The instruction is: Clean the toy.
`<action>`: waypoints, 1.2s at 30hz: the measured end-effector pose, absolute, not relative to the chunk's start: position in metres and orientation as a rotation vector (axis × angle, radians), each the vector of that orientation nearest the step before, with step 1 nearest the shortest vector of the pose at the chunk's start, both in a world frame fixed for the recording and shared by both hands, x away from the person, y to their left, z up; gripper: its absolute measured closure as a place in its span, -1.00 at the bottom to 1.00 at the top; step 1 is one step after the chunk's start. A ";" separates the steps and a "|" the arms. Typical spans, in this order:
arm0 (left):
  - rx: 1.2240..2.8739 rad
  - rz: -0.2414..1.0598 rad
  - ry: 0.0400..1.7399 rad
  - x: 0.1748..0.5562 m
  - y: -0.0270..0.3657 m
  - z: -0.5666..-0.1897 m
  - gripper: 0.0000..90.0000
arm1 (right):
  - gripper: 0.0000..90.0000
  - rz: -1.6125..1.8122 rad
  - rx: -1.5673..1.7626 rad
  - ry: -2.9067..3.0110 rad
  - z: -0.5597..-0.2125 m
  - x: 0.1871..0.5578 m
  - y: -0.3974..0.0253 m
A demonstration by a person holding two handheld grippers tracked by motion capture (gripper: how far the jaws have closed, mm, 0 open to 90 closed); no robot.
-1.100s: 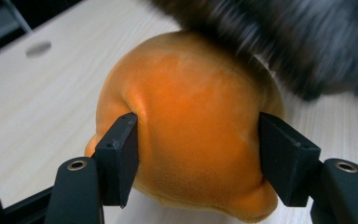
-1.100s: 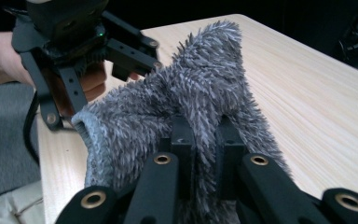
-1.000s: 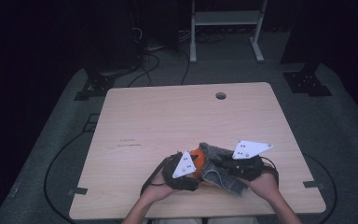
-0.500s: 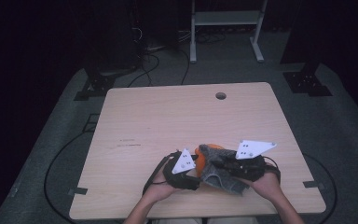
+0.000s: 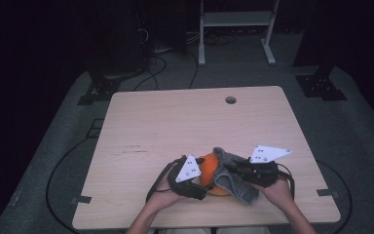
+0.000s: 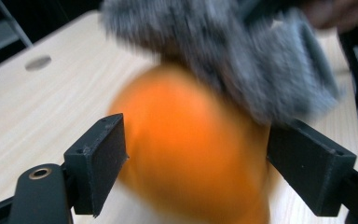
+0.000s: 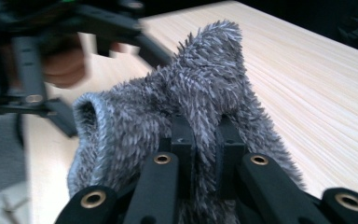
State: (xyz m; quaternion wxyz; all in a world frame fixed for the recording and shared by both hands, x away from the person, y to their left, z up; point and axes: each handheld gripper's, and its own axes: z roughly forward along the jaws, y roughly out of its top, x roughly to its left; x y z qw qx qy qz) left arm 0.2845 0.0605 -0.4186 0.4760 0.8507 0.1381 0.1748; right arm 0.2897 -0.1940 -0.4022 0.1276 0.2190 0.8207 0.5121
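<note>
An orange rounded object (image 5: 207, 169) sits near the table's front edge. In the left gripper view this orange object (image 6: 191, 149) lies between both black jaws, and my left gripper (image 6: 196, 154) is shut on its sides. A grey fuzzy cloth (image 5: 232, 176) drapes over its right side and hides part of it. My right gripper (image 7: 204, 135) is shut on a fold of the cloth (image 7: 205, 88). In the high view, the left gripper (image 5: 191, 181) and right gripper (image 5: 246, 171) flank the object, each held by a hand.
The light wooden table (image 5: 185, 126) has a round cable hole (image 5: 231, 100) near its far edge. Black cables (image 5: 58, 170) loop on the grey floor to the left. A white metal stand (image 5: 236, 24) is beyond the table.
The hands and grippers have shifted slightly. The cloth has moved a little over the orange object, which stays in the left gripper.
</note>
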 end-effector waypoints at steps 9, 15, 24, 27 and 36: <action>2.091 0.362 0.418 0.295 0.076 -0.426 -0.57 | 0.79 1.475 0.772 2.358 -0.418 0.296 -0.207; 2.105 0.365 0.420 0.296 0.072 -0.431 -0.57 | 0.79 1.482 0.689 2.367 -0.415 0.291 -0.197; 2.169 0.332 0.495 0.302 0.089 -0.440 -0.46 | 0.79 1.473 0.883 2.365 -0.430 0.303 -0.222; 2.167 0.327 0.491 0.302 0.089 -0.440 -0.46 | 0.79 1.559 0.820 2.361 -0.425 0.299 -0.217; 2.160 0.309 0.492 0.302 0.091 -0.442 -0.47 | 0.79 1.417 0.981 2.428 -0.448 0.308 -0.223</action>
